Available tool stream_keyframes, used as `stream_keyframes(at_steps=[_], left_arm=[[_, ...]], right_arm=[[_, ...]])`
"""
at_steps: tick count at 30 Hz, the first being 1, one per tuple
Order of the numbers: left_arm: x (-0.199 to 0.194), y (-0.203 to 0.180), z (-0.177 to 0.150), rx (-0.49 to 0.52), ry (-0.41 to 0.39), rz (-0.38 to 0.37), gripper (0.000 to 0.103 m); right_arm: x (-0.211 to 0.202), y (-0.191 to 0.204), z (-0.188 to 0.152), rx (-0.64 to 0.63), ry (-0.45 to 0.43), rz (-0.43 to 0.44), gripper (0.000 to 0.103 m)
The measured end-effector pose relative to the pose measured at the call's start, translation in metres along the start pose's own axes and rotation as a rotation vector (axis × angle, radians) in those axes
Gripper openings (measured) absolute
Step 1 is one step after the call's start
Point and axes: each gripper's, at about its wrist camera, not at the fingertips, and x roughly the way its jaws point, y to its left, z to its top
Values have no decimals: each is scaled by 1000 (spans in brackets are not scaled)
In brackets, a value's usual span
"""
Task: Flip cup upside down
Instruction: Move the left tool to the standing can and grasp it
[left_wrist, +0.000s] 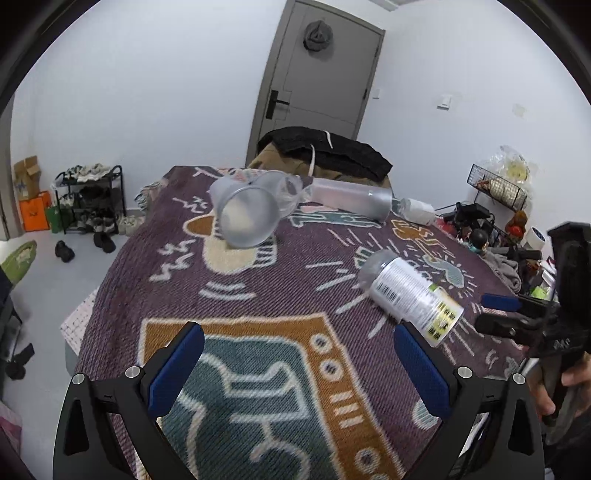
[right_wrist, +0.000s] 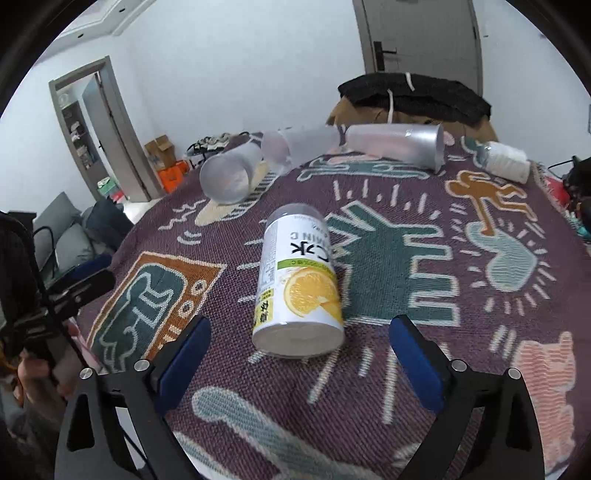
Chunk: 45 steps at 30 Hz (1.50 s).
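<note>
Frosted plastic marks the cup (right_wrist: 226, 176), which lies on its side far ahead and to the left of the right tool (right_wrist: 298, 360), its open mouth turned toward the cameras, so it must be stood on its rim to finish the task. It rests on a patterned blanket (right_wrist: 388, 258) spread over what looks like a bed. The left tool (left_wrist: 299, 369) hangs low over the near edge with its 2 blue pads spread wide and nothing between them, the cup (left_wrist: 246, 214) well ahead of it and slightly left. Moving right, a 2nd clear cup (right_wrist: 295, 147) and a taller frosted tumbler (right_wrist: 395, 146) also lie toppled along the far edge, with a small white bottle (right_wrist: 504, 158) beyond them. Just ahead of the right tool, a can with an orange-slice label (right_wrist: 301, 284) lies on its side, probably as clutter to reach past. The right tool is likewise spread and empty, so I judge neither has begun its approach.
</note>
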Motion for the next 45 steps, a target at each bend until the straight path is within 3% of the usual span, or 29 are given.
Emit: stream_keyframes(at_steps=[8, 16, 32, 36, 45], left_arm=[[24, -21, 23, -13, 82, -33, 103], [47, -41, 50, -57, 154, -90, 103], [115, -79, 78, -187, 348, -140, 103], [139, -85, 76, -220, 424, -135, 103], [183, -83, 64, -271, 561, -47, 103]], right_arm=[[-34, -13, -24, -22, -92, -84, 98], [-39, -47, -33, 51, -137, -119, 97], [-49, -74, -53, 94, -223, -130, 97], [-43, -84, -56, 130, -218, -117, 97], [-38, -94, -63, 161, -213, -96, 97]])
